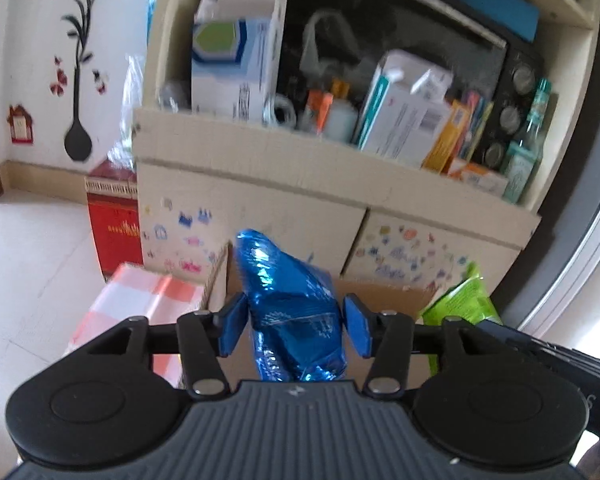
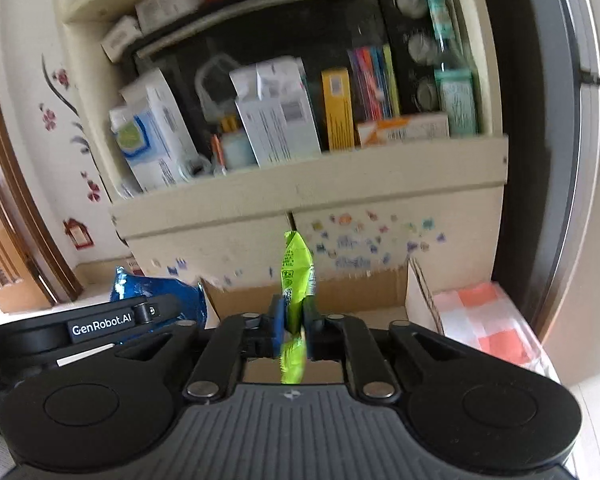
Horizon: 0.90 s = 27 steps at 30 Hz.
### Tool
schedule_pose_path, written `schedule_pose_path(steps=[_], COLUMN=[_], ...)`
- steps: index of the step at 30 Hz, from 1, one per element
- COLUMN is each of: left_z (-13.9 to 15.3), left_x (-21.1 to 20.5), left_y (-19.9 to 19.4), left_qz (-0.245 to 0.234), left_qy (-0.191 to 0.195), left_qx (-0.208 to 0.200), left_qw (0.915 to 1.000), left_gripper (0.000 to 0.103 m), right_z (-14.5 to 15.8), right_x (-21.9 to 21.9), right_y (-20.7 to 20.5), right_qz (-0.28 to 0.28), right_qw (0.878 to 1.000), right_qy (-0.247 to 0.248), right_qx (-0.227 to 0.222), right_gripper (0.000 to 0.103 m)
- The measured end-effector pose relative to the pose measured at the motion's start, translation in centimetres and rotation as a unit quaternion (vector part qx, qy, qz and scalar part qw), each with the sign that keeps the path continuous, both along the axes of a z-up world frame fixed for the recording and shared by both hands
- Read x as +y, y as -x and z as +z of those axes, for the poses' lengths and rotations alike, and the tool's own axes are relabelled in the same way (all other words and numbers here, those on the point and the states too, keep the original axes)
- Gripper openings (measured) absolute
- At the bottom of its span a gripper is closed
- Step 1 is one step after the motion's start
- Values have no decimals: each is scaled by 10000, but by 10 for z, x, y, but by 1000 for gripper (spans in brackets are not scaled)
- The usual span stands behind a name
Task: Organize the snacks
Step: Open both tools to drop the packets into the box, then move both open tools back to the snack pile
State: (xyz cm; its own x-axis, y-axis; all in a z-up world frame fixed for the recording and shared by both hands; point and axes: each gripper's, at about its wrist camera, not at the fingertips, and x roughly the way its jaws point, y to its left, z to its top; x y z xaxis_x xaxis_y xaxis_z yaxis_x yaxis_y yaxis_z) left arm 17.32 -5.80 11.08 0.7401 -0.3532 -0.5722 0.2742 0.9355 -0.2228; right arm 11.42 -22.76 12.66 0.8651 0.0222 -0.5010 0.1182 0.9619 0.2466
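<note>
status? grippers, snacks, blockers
Left gripper: blue foil bag between pads. Right gripper: green packet pinched. Both over open cardboard box. Nothing in the way.

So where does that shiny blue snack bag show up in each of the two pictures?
Left wrist view: the blue snack bag sits low in the middle, between the left gripper's blue fingers.
Right wrist view: the same bag peeks out at the lower left, behind the other gripper's black body.
Shared landmark: the open cardboard box below the cream shelf unit.
</note>
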Motion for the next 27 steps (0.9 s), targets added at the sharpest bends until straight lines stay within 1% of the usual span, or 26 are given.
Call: schedule_pose_path(steps=[1,2,3,5,7,9,10,11,14,16,18,20,23,25,27], left_z=[-3,-5,-6,-4,-2,2,3,5,7,7,6,3,0,0,-2], left_x=[0,-1,-1,-1,3,10,12,14,19,22,26,29,33,34,35], left_y=[-1,0,3,6,8,10,11,13,18,22,25,28,35,41,49], left_qz=[-22,-22,-22,-32,37,77,74,75,52,-22,-74,-111,-211,-346,-464], left_qy=[-19,-53,-80,-124,-83,28,38,-17,-283,-376,-482,-580,-735,-855,-957], left_qx=[64,83,41,-16,39,125,153,185,242,292,413,505,582,586,581], left_qw=[10000,9999,10000,9999,10000,9999,9998,9998,9993,9989,9980,9970,9954,9940,9926], left_gripper=[62,68,73,77,78,78,79,80,82,82,83,83,83,83,83], right_z=[-1,-1,0,1,3,5,6,6,6,6,5,3,-2,-5,-8], right_x=[1,1,1,-1,-3,-6,-7,-7,-9,-8,-6,-3,3,6,10], right_y=[0,1,3,6,9,11,12,13,16,20,23,25,27,29,31], right_qz=[4,35,80,110,133,182,194,225,423,491,585,696,773,870,937], right_qw=[10000,10000,10000,9999,9998,9996,9996,9995,9985,9981,9973,9960,9933,9909,9885], right_qy=[28,51,36,-78,-159,-182,-187,-197,-210,-148,-66,34,192,173,194], right_qx=[20,32,29,46,69,96,116,136,260,345,447,558,840,1012,1172], right_gripper=[27,34,37,42,47,56,59,61,63,66,71,74,79,81,86])
